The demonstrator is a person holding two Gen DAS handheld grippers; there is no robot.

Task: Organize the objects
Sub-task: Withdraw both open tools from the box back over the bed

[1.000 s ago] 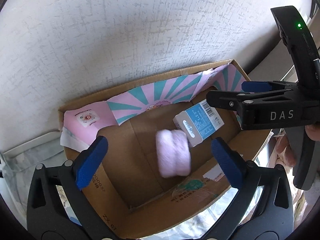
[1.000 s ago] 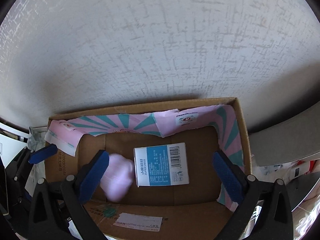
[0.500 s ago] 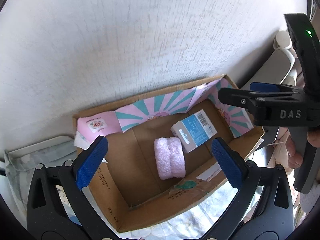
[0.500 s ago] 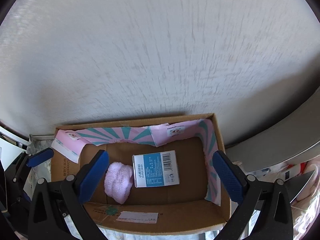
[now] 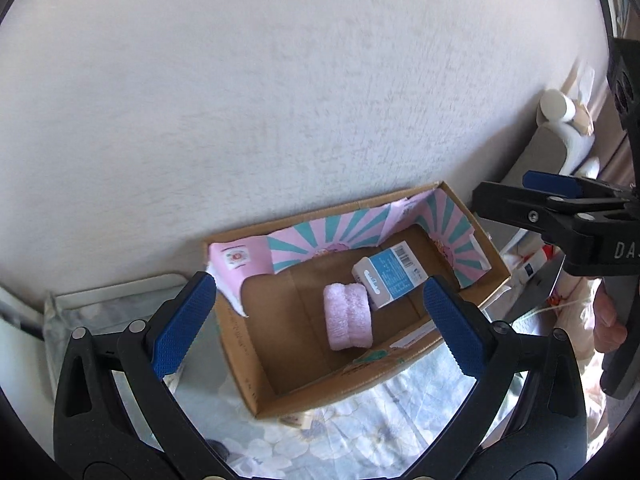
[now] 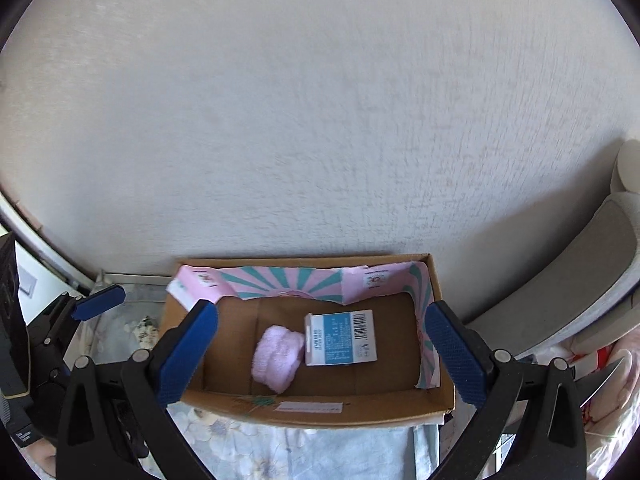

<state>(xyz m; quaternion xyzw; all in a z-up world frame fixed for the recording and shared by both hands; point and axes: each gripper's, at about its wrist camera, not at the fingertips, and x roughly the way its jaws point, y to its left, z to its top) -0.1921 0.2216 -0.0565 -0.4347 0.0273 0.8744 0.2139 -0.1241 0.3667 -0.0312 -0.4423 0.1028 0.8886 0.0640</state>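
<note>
Both tools hang above an open cardboard box [image 6: 436,400] that stands against a pale textured wall [image 6: 300,120]. The left hand-held gripper [image 5: 320,322] has its blue-padded fingers [image 5: 182,322] spread wide with nothing between them; the box floor shows in the gap. The right hand-held gripper [image 6: 322,354] is spread just as wide and grips nothing either.

Below and ahead of the right hand-held gripper, a folded pink cloth [image 6: 278,356] lies on the box floor, closer to its left finger. Touching the cloth on the side toward the right finger lies a blue and white carton [image 6: 342,338], flat, barcode upward. Pink paper with teal rays [image 6: 288,282] lines the far wall and the right end of the box.

From the left hand-held gripper, the same cloth [image 5: 348,316] and carton [image 5: 390,274] sit ahead between its fingers, and the right tool's black body [image 5: 560,220] reaches in from the right, level with the box's far corner. A person's hand [image 5: 608,320] holds that tool's handle. The box rests on a pale floral fabric [image 6: 320,452].
</note>
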